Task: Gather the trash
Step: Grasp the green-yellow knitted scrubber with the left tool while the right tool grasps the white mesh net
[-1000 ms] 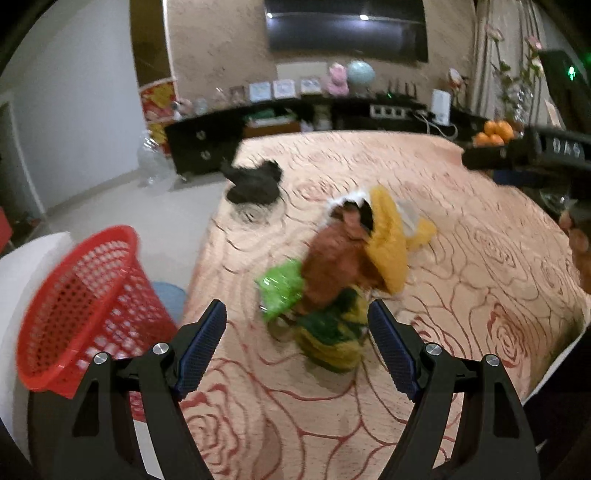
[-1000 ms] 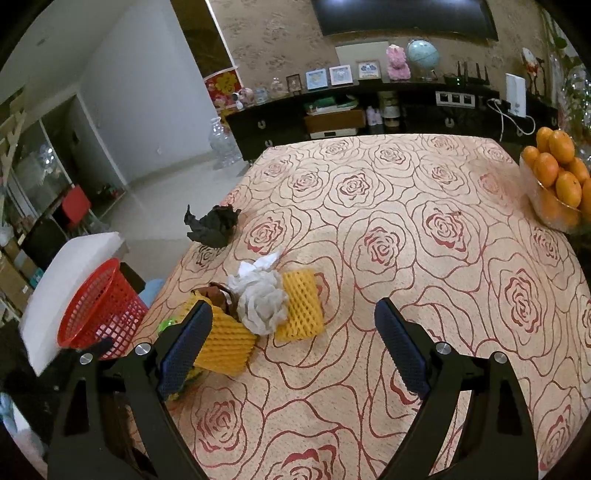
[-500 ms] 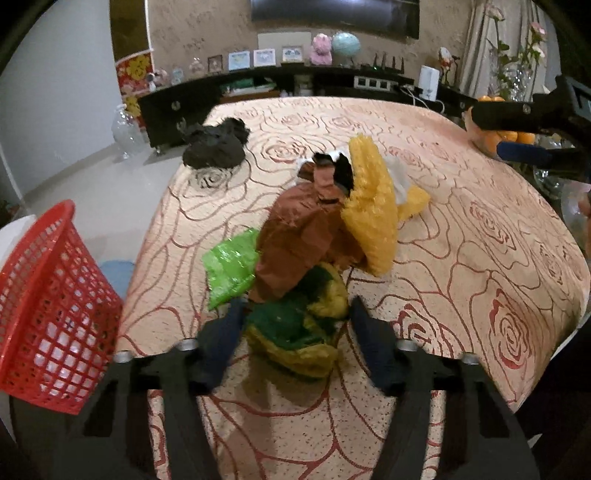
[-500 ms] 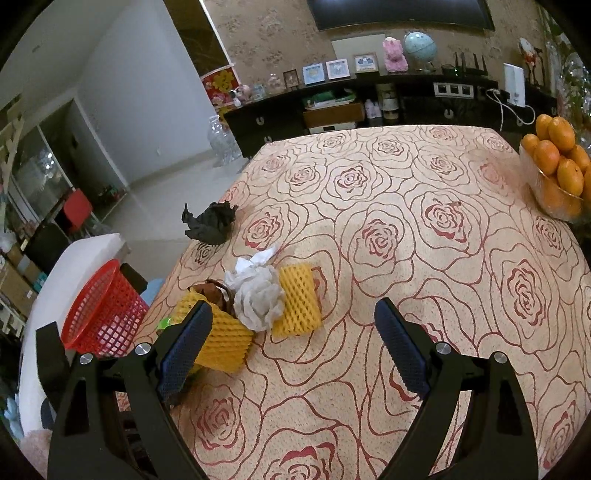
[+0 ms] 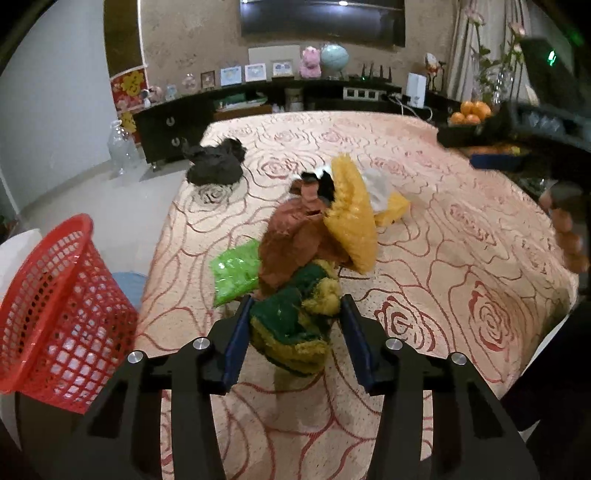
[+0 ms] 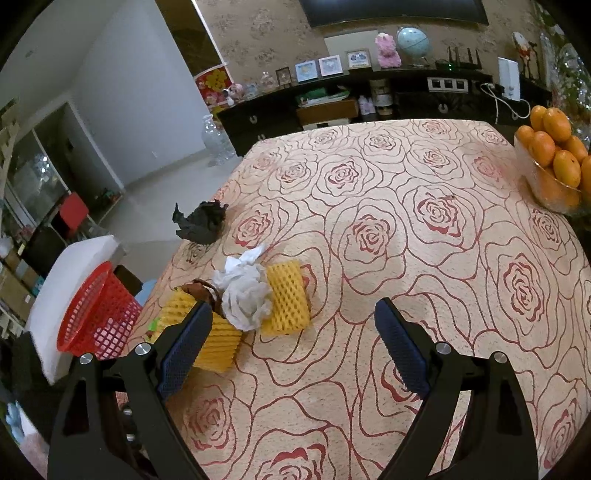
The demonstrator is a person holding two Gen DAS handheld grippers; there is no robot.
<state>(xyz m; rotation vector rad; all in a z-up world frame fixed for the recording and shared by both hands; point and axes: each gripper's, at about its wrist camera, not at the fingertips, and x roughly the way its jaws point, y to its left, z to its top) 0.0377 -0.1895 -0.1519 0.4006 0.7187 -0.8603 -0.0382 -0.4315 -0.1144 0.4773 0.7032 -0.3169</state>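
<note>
Much bare tablecloth beside trash pile

A home living room: beyond the tongs, a dark sideboard carries framed pictures, a globe and a wall television.

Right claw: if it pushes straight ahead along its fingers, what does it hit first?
Probably bare tablecloth. The right claw is open and empty; the white crumpled paper and yellow foam net lie left of centre.

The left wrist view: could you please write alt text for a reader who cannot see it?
The left gripper is closing around a green and yellow crumpled wrapper at the near end of a trash pile on a rose-patterned tablecloth; a red basket stands at left.
</note>
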